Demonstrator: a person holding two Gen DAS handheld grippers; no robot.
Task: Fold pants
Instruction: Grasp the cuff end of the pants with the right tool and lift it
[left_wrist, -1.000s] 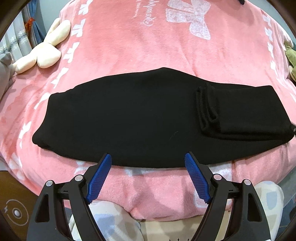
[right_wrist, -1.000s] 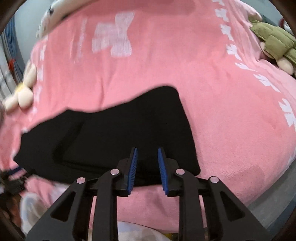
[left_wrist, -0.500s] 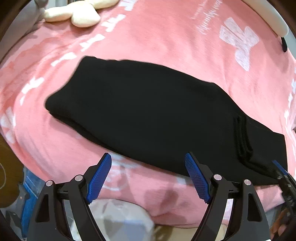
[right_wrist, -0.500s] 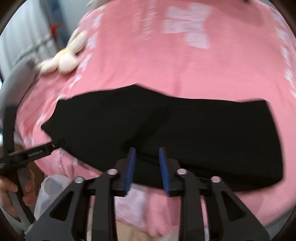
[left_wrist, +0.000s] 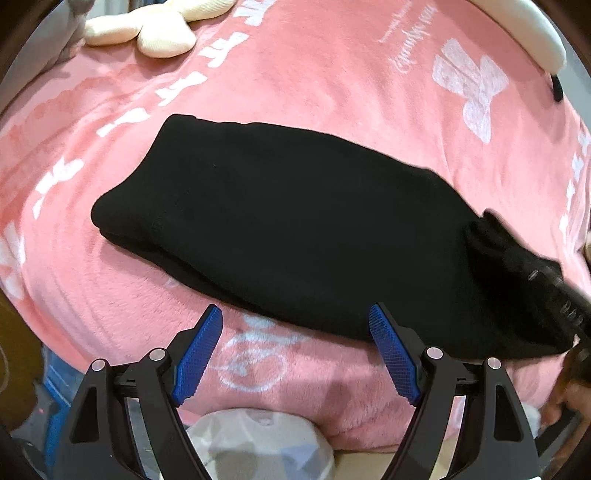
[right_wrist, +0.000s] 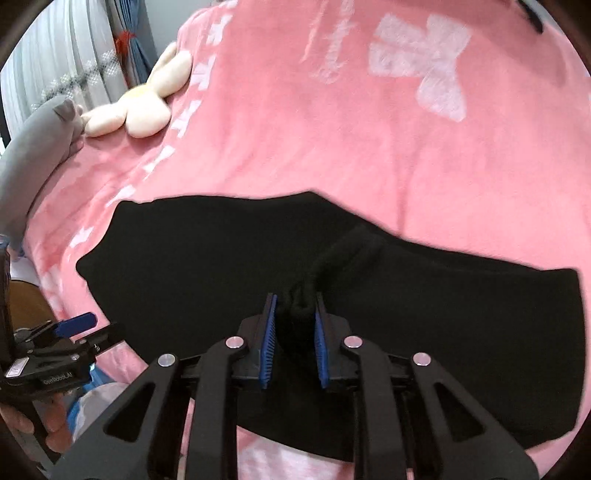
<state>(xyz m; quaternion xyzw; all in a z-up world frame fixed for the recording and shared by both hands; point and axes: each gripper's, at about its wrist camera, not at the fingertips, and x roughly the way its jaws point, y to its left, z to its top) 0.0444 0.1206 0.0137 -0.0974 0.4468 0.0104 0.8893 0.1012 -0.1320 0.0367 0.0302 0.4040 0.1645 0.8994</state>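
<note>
On the pink bed (left_wrist: 332, 92) we're pinching the crosswise-lying pants (left_wrist: 295, 221) with the closing right gripper (right_wrist: 294, 332), the wide, empty left gripper (left_wrist: 295, 343) hovering near their edge.

So the right tongs (right_wrist: 295, 321) now have a bunched wad of the black pants (right_wrist: 229, 266) pinched between the blue pads, and the jaws are closing on it. A second ago they hung narrow and empty over the cloth. The fabric by the folded cuff rises in a ridge toward the pads instead of lying flat. The left tongs (left_wrist: 295, 328) have slid along the near edge of the bed (left_wrist: 332, 92) toward the waist end, so the pants run diagonally in that view now. The right tongs also show at that view's right edge, gripping the cloth there.
</note>
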